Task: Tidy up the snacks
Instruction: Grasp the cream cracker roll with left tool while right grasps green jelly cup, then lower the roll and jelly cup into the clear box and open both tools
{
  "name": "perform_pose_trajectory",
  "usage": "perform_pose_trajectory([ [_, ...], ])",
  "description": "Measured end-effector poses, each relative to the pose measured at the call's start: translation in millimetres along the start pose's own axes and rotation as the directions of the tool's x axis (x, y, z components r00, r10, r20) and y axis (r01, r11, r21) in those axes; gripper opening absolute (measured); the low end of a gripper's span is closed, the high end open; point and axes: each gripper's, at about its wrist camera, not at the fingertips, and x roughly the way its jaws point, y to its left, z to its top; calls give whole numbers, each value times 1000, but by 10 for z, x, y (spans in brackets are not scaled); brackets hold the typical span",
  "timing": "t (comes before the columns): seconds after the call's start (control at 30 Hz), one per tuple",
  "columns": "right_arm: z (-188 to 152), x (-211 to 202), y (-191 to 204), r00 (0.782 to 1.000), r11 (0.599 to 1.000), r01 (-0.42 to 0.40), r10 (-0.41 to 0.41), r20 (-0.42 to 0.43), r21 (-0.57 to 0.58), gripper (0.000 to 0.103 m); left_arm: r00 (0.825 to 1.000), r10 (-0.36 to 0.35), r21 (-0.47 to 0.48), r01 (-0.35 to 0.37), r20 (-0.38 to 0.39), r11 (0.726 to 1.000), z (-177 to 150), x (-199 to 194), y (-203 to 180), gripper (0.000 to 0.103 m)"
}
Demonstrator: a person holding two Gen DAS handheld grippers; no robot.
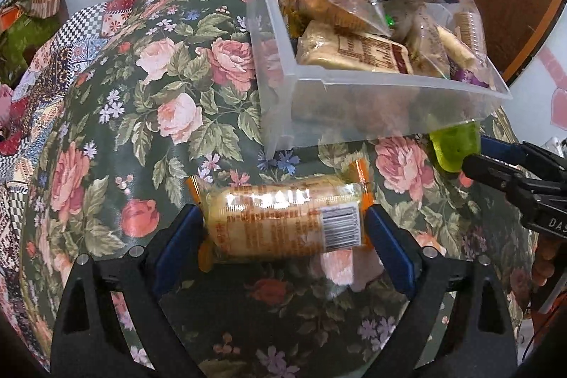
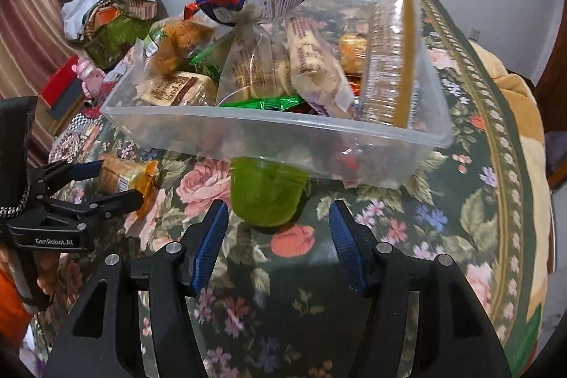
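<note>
You are working over a bench [image 1: 170, 116] covered in a rose-patterned cloth, and the clear plastic bin [image 2: 269, 133] across the middle of the right wrist frame is already heaped with snack packets, so you look to be partway through the gathering step.

Your left gripper [image 1: 283, 222] is closing on the two ends of a wrapped biscuit roll [image 1: 283, 218] at lower centre of its frame, pads touching the crimped orange ends; whether the roll is off the cloth I cannot tell. The next move calls for carrying it up over the bin's near wall.

Your right gripper [image 2: 276, 225] is standing wide open with nothing held, its fingers flanking a green jelly cup [image 2: 265, 193] that sits against the bin's front wall; it needs to advance and close.

The gripper bodies are showing "GenRobot.AI" and "DAS"; packet print is too blurred to read, though a barcode is showing on the roll.
</note>
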Motion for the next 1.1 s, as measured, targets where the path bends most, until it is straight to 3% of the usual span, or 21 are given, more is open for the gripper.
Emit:
perform_pose_trajectory([
  [0.17,60,99,46,1000,1000,-1,1,-5,6,56,999,-33,-30,33,21,999,2,23,53,94],
  [0.33,90,139,96,1000,1000,-16,16,-13,12,52,998,-31,-19,32,57,999,-15,-11,87,79],
  [0.37,86,147,107,1000,1000,-12,12,-16,8,47,998,-33,-20,35,59,999,-21,-20,94,78],
  [0.43,70,128,90,1000,1000,-12,12,-15,6,47,998,-34,-27,36,60,999,-30,-38,109,76],
  [0.77,-24,-31,151,1000,1000,4,-4,3,-18,46,993,-41,-42,46,110,998,-86,-401,88,75],
  [1.1,-34,-453,115,996,1000,11,-9,88,-25,46,976,-53,0,54,210,999,23,-895,-150,75],
])
